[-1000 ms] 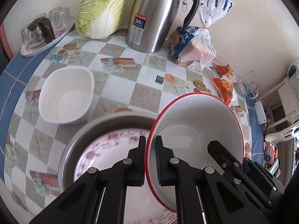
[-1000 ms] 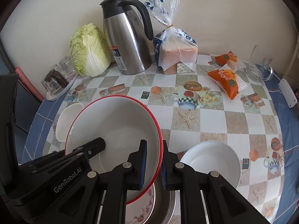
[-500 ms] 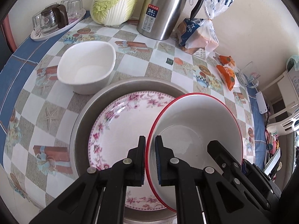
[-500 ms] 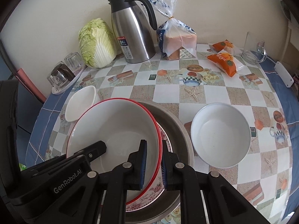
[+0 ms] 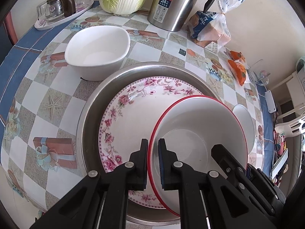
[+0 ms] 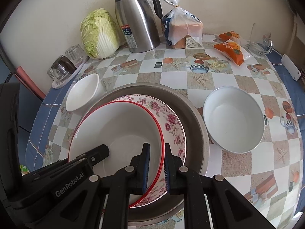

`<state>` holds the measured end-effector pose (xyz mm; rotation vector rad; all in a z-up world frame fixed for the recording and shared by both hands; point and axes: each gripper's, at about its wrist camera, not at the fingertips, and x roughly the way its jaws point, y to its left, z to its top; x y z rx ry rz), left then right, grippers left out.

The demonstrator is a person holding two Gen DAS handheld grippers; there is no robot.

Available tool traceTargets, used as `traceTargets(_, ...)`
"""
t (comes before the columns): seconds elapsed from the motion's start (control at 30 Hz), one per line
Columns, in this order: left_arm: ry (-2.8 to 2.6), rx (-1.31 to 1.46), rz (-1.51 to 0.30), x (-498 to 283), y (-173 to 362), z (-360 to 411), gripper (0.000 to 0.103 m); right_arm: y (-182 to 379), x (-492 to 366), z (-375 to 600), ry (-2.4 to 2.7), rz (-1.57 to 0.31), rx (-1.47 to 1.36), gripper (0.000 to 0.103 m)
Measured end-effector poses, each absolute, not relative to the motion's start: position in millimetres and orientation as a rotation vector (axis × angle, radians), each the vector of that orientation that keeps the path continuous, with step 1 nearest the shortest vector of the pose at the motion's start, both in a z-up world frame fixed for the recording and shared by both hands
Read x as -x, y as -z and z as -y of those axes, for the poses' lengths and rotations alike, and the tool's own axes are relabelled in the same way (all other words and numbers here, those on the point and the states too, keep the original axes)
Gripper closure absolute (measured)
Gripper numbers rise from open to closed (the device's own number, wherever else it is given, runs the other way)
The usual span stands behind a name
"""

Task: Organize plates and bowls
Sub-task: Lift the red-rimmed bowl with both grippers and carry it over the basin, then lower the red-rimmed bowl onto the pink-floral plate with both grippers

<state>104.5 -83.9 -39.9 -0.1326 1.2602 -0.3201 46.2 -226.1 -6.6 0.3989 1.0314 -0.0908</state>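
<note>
A red-rimmed white bowl (image 5: 200, 122) (image 6: 118, 126) is held between both grippers above a pink-flowered plate (image 5: 133, 110) (image 6: 171, 120) that lies in a steel basin (image 5: 95, 103) (image 6: 192, 118). My left gripper (image 5: 153, 148) is shut on the bowl's left rim. My right gripper (image 6: 156, 152) is shut on its right rim. A white squarish bowl (image 5: 99, 47) (image 6: 83, 93) stands left of the basin. A round white bowl (image 6: 234, 118) (image 5: 246, 126) stands right of it.
At the back stand a cabbage (image 6: 99, 34), a steel thermos jug (image 6: 137, 19), a bag of bread (image 6: 181, 30), orange snack packets (image 6: 228, 47) and a tray of glasses (image 6: 64, 66). The table edge (image 5: 11, 61) curves on the left.
Both grippers have drawn back and up with the red-rimmed bowl. The basin, flowered plate and both white bowls now show more fully beneath.
</note>
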Motion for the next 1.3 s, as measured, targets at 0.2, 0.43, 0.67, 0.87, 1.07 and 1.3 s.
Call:
traceTargets(0.2,0.322,0.144,-1.284,-105,49,85,0.094,13,-47,225,0.097,-1.049,-0.409,0.088)
traceTargets(0.43,0.329,0.151,-1.307,-107,59,87,0.094,20,-48,225,0.102,-1.064,-0.418,0.088)
traceTargets(0.67,0.332,0.156,-1.304,-113,60,86,0.094,23,-50,227,0.105,-1.063,-0.426,0.088)
traceTargets(0.87,0.305,0.162,-1.299,-118,59,77,0.094,25,-55,224,0.089,-1.045,-0.437,0.088)
traceTargets(1.07,0.293,0.180,-1.301,-122,59,69,0.093,24,-59,217,0.075,-1.039,-0.431,0.088)
traceTargets(1.3,0.314,0.247,-1.317,-123,62,64,0.093,25,-60,218,0.079,-1.037,-0.444,0.086)
